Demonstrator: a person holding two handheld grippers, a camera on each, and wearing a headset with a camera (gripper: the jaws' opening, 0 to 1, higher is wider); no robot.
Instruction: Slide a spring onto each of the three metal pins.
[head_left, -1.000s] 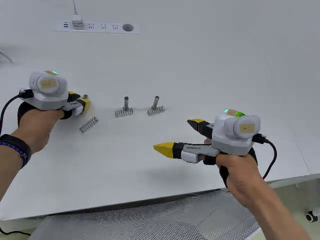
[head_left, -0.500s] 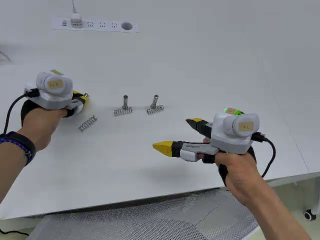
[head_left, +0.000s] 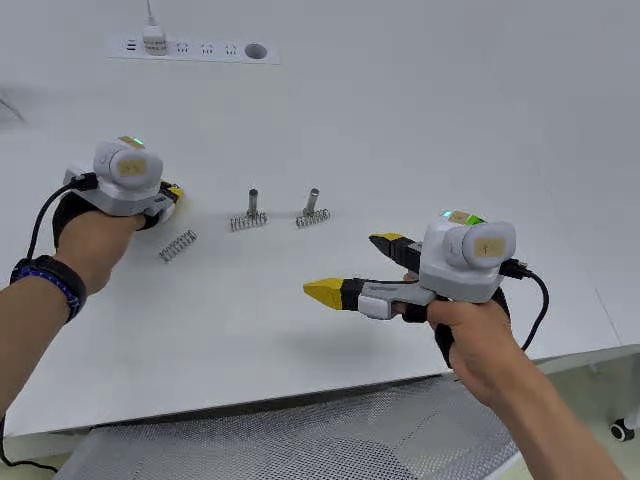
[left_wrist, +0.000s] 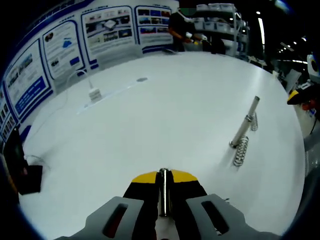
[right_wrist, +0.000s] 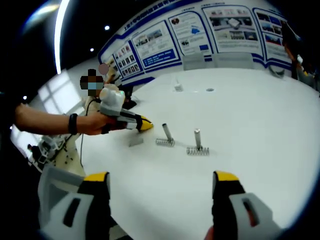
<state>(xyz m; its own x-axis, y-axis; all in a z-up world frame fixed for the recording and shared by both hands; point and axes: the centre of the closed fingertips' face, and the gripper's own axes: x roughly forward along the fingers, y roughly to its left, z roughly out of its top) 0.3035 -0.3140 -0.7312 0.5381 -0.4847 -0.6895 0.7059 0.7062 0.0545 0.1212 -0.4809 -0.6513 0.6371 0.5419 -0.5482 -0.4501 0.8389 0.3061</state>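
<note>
Two pins (head_left: 252, 200) upright, spring (head_left: 178, 246) at their 8 o'clock, left hand-held gripper (left_wrist: 162, 175) pinching a third pin (left_wrist: 162, 192), right hand-held gripper (head_left: 355, 267) wide open.

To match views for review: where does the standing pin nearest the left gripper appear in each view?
Head view: pin, centre, left of the standing pair.
Left gripper view: pin, right side, nearer of the two.
Right gripper view: pin, centre, left of the pair.
Shared landmark: the spring lying at its foot.

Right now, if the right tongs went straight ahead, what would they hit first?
Likely the nearer upright pin, with a spring lying at its foot; it stands almost dead ahead of the right tongs, though depth is unclear.
</note>
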